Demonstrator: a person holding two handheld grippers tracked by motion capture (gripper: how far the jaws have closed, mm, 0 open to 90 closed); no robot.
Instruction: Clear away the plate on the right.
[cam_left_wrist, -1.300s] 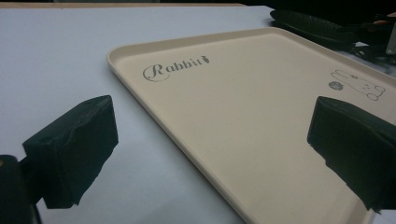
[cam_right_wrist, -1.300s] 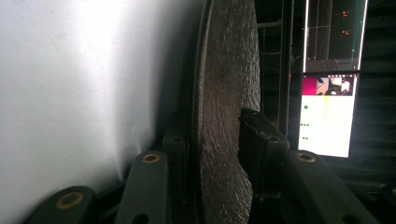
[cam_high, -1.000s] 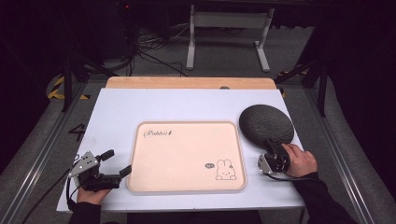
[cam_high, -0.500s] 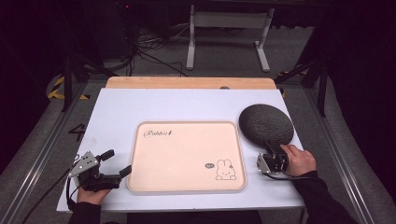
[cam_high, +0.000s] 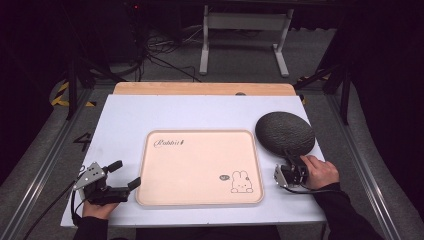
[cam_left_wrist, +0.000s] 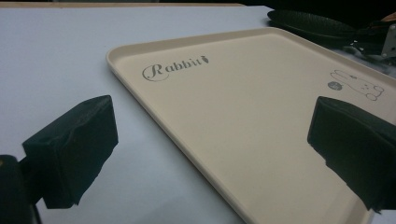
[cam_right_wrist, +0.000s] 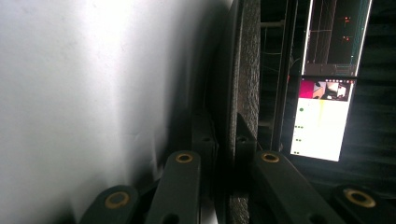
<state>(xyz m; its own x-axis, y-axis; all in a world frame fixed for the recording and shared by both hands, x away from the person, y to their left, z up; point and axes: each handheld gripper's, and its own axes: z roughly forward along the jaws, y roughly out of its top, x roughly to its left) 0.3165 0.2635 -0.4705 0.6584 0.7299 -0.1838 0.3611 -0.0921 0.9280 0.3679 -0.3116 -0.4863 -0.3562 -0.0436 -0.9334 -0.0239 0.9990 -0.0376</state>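
A person seated at a white surface (cam_high: 125, 125) held a gripper in each hand. The right gripper (cam_high: 291, 161) was clamped on the near rim of a dark, rough-textured round plate (cam_high: 285, 132), which lay just ahead of it near the surface's right edge; in the right gripper view the plate's (cam_right_wrist: 247, 70) thin pebbled edge ran straight up from between the closed jaws, with a lit monitor (cam_right_wrist: 322, 116) beyond. The right hand (cam_high: 320, 171) gripped the tool from behind. The left gripper (cam_high: 122, 175) rested near the front left corner with its jaws wide apart and nothing between them, its padded fingertips (cam_left_wrist: 74, 149) framing the near left corner of a cream rectangular tray (cam_high: 200, 167) just to its right. The tray (cam_left_wrist: 243, 102) had rounded corners and a low raised rim, bore the word "Rabbit" in script at one corner and a small rabbit drawing (cam_high: 240, 182) at the opposite one, and sat between the two grippers.
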